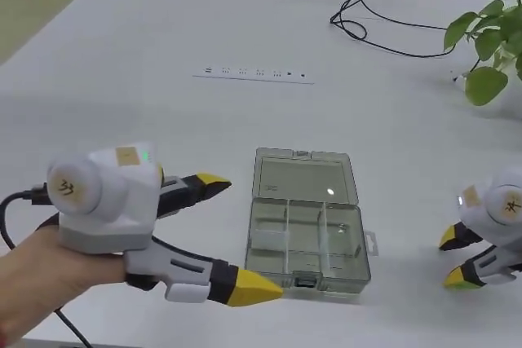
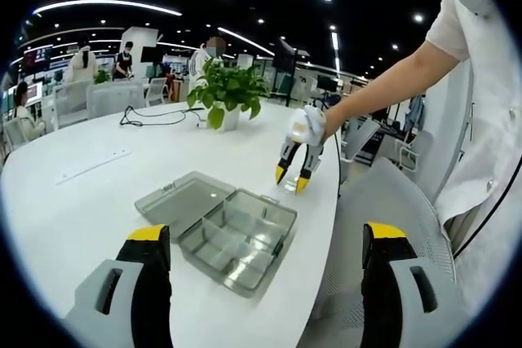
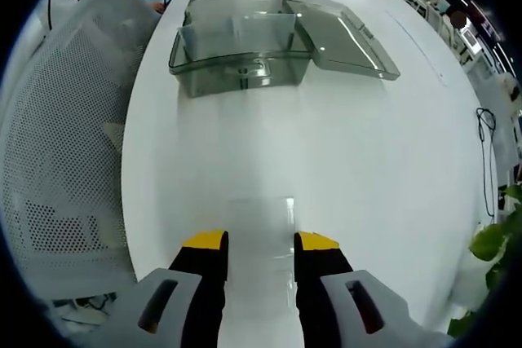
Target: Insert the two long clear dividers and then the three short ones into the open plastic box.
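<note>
The open plastic box [image 1: 326, 284] sits at the centre of the head view on the white table [image 1: 163, 120], with its lid [image 1: 306, 173] folded flat behind it. Two long dividers [image 1: 287, 230] already stand in it, running front to back. At least one short divider [image 1: 269, 240] appears to cross the left-hand lane. How many short ones are seated is hard to tell through the clear plastic.

The left gripper [image 1: 235, 234] fills the lower left of the head view. Its jaws are spread wide and hold nothing, and it hovers just beside the box's left side.

The right gripper [image 1: 454, 258] is at the lower right edge, well apart from the box and low over the table. In the right gripper view a small clear piece [image 3: 261, 218], probably a short divider, lies flat on the table in the lower middle of the frame. It reaches into the gap between the jaws, which stand apart on either side of it. Whether the pads already touch its edges cannot be told.

The long-divider step looks finished, so the step in hand is likely picking up a short divider. The next move calls for closing squarely on the piece's thin edges without sliding it. The divider must then be stood upright, carried to the box and lined up with a free slot between the walls.
</note>
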